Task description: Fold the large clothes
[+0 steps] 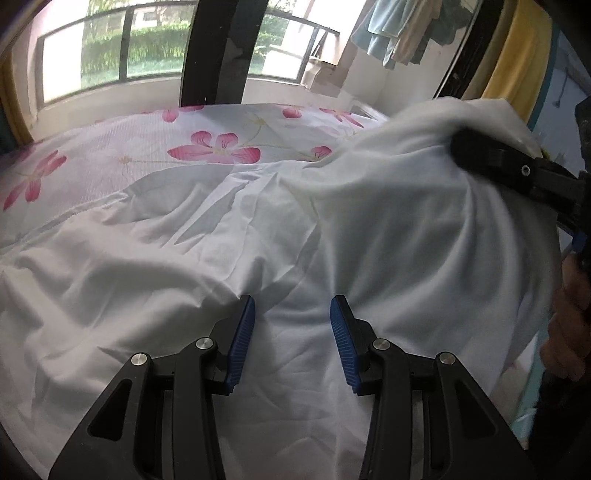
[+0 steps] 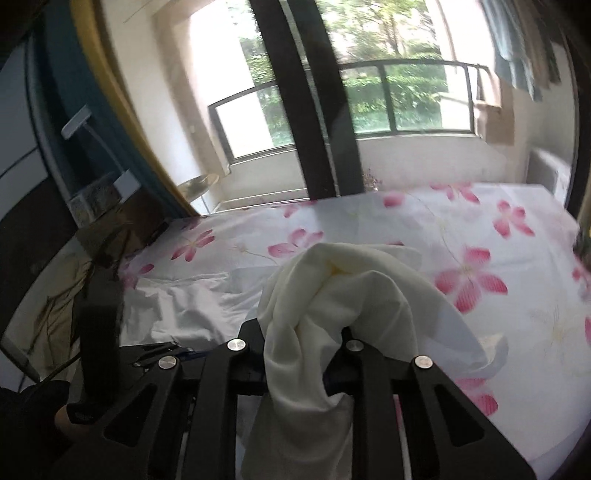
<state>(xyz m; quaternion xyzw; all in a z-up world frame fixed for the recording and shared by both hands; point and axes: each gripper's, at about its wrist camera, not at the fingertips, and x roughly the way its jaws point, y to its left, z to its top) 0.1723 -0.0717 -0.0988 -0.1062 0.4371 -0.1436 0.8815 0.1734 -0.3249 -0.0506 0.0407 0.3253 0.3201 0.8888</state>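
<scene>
A large white garment (image 1: 221, 240) lies crumpled across the bed's flowered sheet (image 1: 214, 147). My left gripper (image 1: 291, 306) rests low over the cloth near its front edge. Its blue pads (image 1: 243, 332) stand apart, with flat fabric showing in the gap. My right gripper (image 1: 465, 147) comes in from the right, shut on a raised corner of the garment, so the cloth hangs from it in a tent. In the right wrist view a bunched fold of the garment (image 2: 332, 288) wells up out of the right gripper (image 2: 301, 332) and hides the fingertips.
The flowered sheet (image 2: 469, 280) stretches bare toward the window behind. A dark upright post (image 1: 218, 51) stands at the bed's far side. Clothes (image 1: 399, 33) hang at the upper right beside a yellow curtain (image 1: 506, 55). A person's hand (image 1: 569, 332) is at the right edge.
</scene>
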